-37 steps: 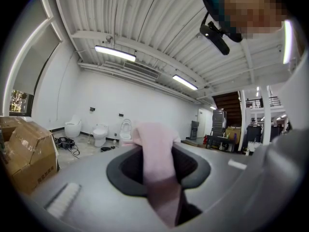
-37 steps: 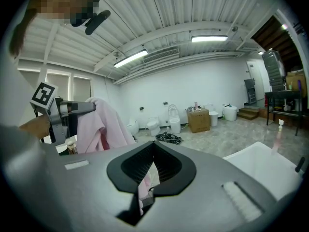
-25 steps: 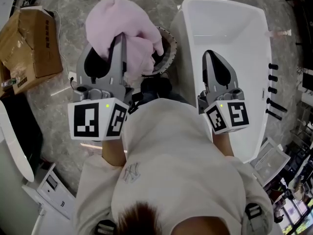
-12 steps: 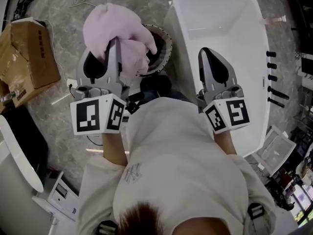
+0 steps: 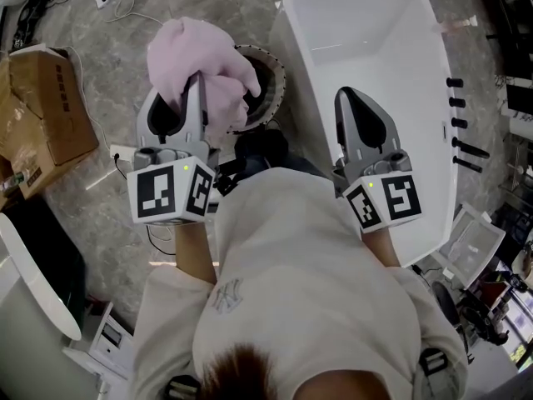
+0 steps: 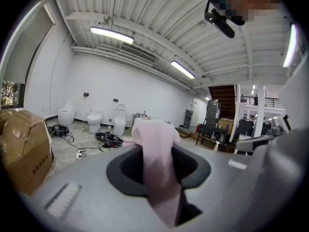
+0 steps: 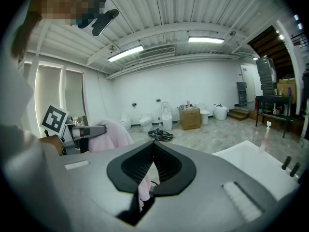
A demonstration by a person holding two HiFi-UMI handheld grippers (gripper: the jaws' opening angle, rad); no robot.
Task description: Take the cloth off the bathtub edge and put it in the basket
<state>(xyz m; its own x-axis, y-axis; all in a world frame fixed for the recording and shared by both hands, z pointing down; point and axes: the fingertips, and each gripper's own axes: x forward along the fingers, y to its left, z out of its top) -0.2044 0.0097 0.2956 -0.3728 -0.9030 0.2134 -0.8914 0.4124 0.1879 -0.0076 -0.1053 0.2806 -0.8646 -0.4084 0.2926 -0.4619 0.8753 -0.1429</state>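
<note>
To the left, past the cardboard box [image 5: 46, 115], the left gripper [image 5: 200, 77] has its jaws pinched narrow on the pink cloth [image 5: 196, 48]. The cloth bulges above the basket [image 5: 273, 69], but most of it sits left of the rim. Let go here and it could drape over the edge or slide onto the floor [image 5: 108, 73]. Over the bathtub [image 5: 358, 23], the right gripper [image 5: 350, 94] has its jaws closed, seemingly on nothing.

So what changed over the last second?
The left claw, shut on the pink cloth, has come down toward the basket; the bundle looks lower over its rim. Same grip, nothing let go. The right claw stays over the bathtub.
</note>
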